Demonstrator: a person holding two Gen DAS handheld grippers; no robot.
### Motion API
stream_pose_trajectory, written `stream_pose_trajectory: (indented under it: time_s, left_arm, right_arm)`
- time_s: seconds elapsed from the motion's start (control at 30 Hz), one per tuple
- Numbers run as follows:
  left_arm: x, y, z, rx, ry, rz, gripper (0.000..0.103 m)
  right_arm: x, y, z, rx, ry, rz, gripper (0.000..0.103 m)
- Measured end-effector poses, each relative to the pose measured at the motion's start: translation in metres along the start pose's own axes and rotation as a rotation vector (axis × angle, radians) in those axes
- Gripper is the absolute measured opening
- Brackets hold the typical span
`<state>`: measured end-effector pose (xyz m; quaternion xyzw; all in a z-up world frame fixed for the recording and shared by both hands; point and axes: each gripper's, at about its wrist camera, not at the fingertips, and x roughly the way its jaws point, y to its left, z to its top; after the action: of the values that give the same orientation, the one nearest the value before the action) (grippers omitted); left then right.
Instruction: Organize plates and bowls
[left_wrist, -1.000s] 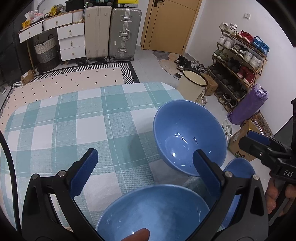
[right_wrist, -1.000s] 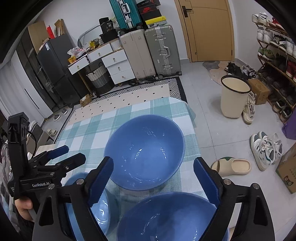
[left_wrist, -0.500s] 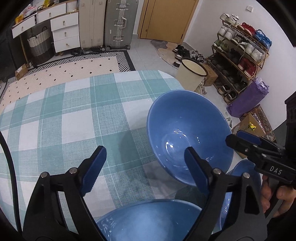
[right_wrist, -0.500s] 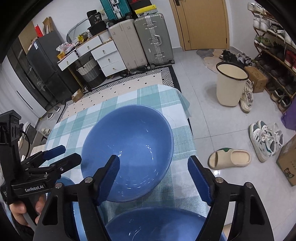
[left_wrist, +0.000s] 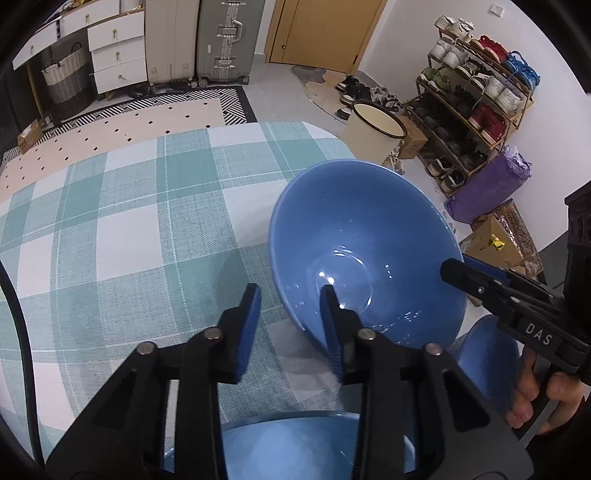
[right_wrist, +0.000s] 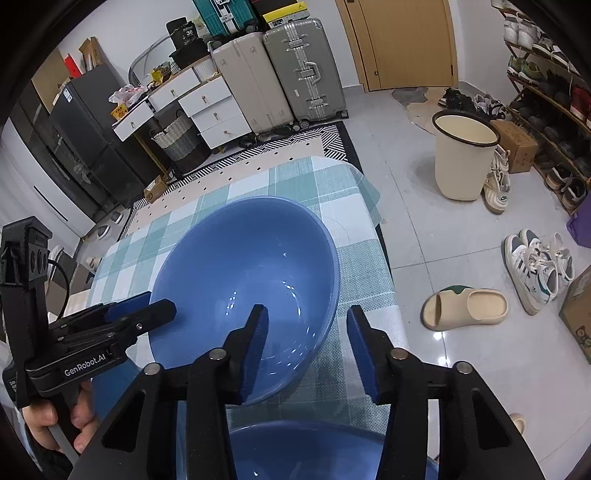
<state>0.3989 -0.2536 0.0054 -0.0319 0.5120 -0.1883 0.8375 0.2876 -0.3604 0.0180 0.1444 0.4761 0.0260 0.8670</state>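
Blue bowl (left_wrist: 369, 236) on checked tablecloth (left_wrist: 129, 229) | left gripper (left_wrist: 290, 295) closing astride near rim | right gripper (right_wrist: 306, 317) closing astride opposite rim

Big bowl (left_wrist: 365, 236) ahead of left tongs (left_wrist: 290, 326): plain blue. Worktop (left_wrist: 122, 221) cloth under tongs: teal-white plaid. Tongs black, blue pads. Rug (left_wrist: 140, 110) beyond: peach, black dots, striped black-white border. Slipper (right_wrist: 465, 306) right of right tongs (right_wrist: 306, 350): cream, green.

My matt black plastic fingers (left_wrist: 251, 325) flank a glossy, smooth blue bowl (left_wrist: 369, 236) on coarse-woven checked cloth (left_wrist: 129, 229)
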Motion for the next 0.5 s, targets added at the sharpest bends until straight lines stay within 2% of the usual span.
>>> stream_pose_trajectory:
  time_s: [0.07, 0.23, 0.37, 0.5]
  left_arm:
    - [0.001, -0.0025, -0.0002, 0.004, -0.001, -0.005, 0.019]
    - [0.0004, -0.0027, -0.0004, -0.008, -0.005, 0.0, 0.014]
    - [0.0001, -0.0031, -0.0002, 0.001, -0.005, 0.003, 0.014]
    - [-0.0037, -0.0042, -0.0007, 0.005, -0.021, 0.01, 0.014]
  right_arm:
    - [-0.0003, 0.0, -0.0001, -0.002, -0.002, -0.005, 0.032]
    - [-0.0008, -0.0005, -0.0018, 0.0, -0.012, -0.015, 0.026]
    - [-0.0015, -0.0002, -0.0026, -0.009, -0.015, -0.03, 0.022]
    - [-0.0029, 0.0022, -0.0032, -0.013, -0.018, -0.041, 0.021]
